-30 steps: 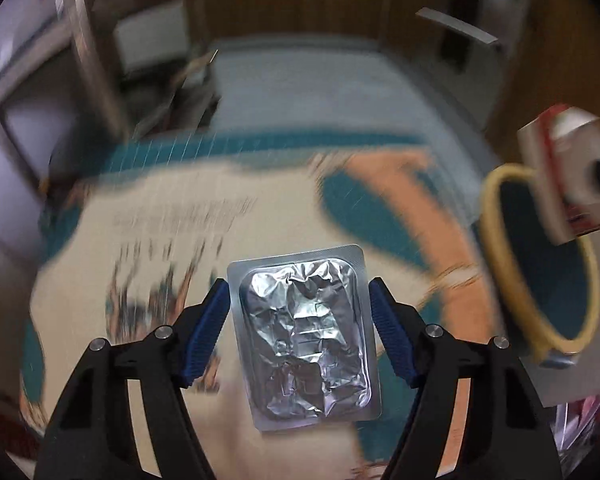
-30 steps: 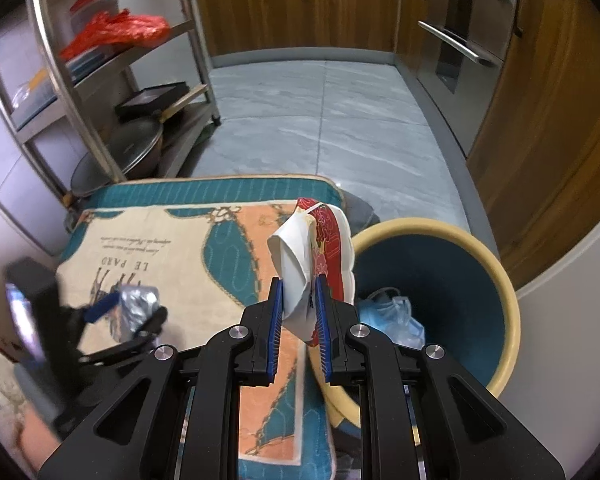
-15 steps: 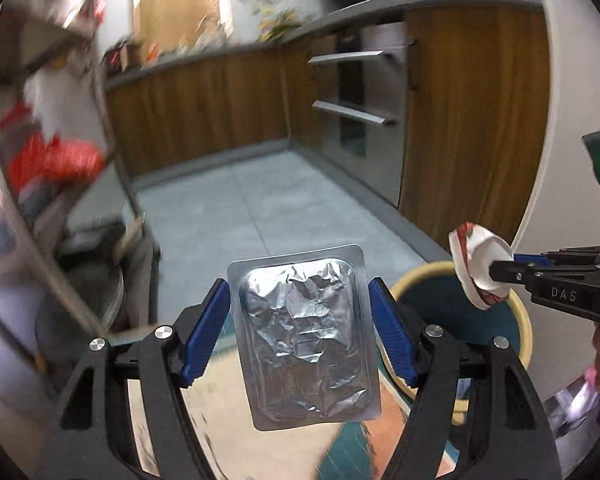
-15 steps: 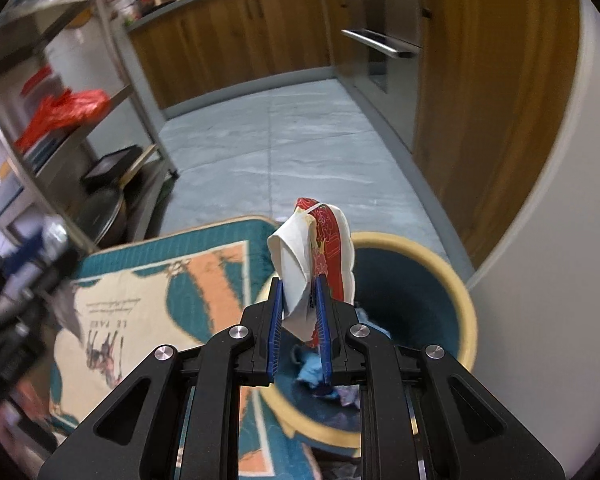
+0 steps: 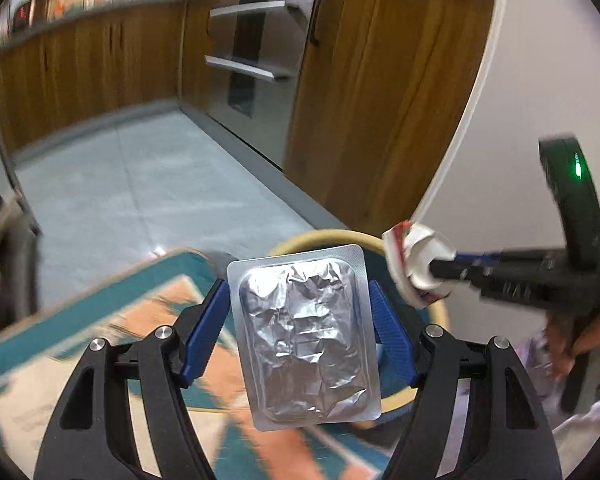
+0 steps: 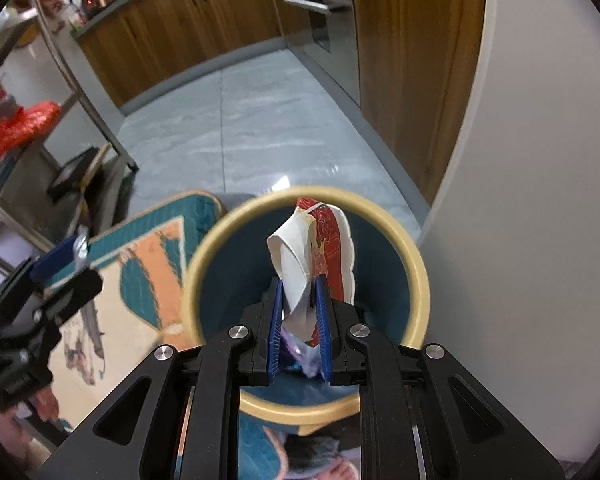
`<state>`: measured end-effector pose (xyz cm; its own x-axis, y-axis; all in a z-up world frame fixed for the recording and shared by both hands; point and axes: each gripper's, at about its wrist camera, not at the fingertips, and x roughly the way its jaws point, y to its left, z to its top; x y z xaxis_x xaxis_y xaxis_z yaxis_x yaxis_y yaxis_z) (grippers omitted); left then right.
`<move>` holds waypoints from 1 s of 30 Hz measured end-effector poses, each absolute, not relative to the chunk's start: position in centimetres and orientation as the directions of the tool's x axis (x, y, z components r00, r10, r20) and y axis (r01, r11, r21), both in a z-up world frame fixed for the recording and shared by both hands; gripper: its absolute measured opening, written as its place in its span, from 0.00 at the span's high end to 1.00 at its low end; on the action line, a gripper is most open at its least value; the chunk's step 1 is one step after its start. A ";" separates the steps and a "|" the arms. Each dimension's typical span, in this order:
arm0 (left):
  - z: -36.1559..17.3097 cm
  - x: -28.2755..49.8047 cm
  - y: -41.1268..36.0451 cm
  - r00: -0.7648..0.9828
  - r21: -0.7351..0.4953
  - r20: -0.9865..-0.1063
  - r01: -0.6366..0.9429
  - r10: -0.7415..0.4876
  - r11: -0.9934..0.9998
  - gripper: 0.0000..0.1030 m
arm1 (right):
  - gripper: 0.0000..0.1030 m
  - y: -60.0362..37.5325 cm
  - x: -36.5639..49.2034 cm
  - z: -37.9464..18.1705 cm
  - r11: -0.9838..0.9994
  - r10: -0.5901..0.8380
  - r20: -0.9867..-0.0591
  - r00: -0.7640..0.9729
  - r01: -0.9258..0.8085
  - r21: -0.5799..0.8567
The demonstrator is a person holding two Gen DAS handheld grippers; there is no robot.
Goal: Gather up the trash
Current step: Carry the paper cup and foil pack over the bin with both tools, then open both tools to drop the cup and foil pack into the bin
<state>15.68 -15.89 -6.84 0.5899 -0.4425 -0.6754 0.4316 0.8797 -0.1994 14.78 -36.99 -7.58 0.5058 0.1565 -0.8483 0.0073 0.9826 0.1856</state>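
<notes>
My left gripper (image 5: 300, 312) is shut on a silver foil blister pack (image 5: 305, 336), held flat between its blue pads above the patterned mat. The yellow-rimmed bin (image 5: 432, 312) shows just behind and right of the pack. My right gripper (image 6: 299, 296) is shut on a crushed red-and-white paper cup (image 6: 312, 248) and hangs over the mouth of the bin (image 6: 418, 280). Some trash lies at the bin's bottom. In the left wrist view the right gripper (image 5: 432, 270) holds the cup (image 5: 410, 256) over the bin's far rim. In the right wrist view the left gripper (image 6: 66, 256) is at the left.
A teal and orange mat (image 6: 148, 256) lies on the grey tiled floor (image 6: 236, 132) left of the bin. A white wall (image 6: 540, 200) stands right of the bin. Wooden cabinets (image 5: 80, 64) and an oven (image 5: 252, 64) line the back. A metal rack (image 6: 28, 128) stands at the left.
Both grippers have swung right, from over the mat towards the bin. The right gripper with the cup now hangs over the bin's mouth. Both grips are unchanged.
</notes>
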 end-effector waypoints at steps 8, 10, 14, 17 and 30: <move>-10.3 17.2 -19.8 0.552 -0.128 -0.732 0.466 -0.401 0.875 0.32 | 0.83 -37.6 14.9 -10.0 0.985 0.143 -0.891 0.431 0.027 0.171; -10.7 17.2 -20.4 0.551 -0.114 -0.733 0.480 -0.399 0.870 0.32 | 0.83 -38.1 15.1 -10.4 0.983 0.148 -0.894 0.424 0.040 0.182; -11.0 17.1 -21.3 0.549 -0.099 -0.733 0.497 -0.401 0.862 0.28 | 0.83 -38.5 15.3 -10.7 0.979 0.154 -0.893 0.422 0.060 0.197; -10.9 17.0 -21.2 0.557 -0.094 -0.733 0.487 -0.392 0.868 0.21 | 0.83 -38.5 15.5 -10.7 0.978 0.156 -0.894 0.420 0.059 0.198; -10.0 17.6 -19.0 0.585 -0.082 -0.731 0.437 -0.352 0.896 0.21 | 0.65 -37.5 15.7 -10.4 0.988 0.103 -0.891 0.443 0.058 0.143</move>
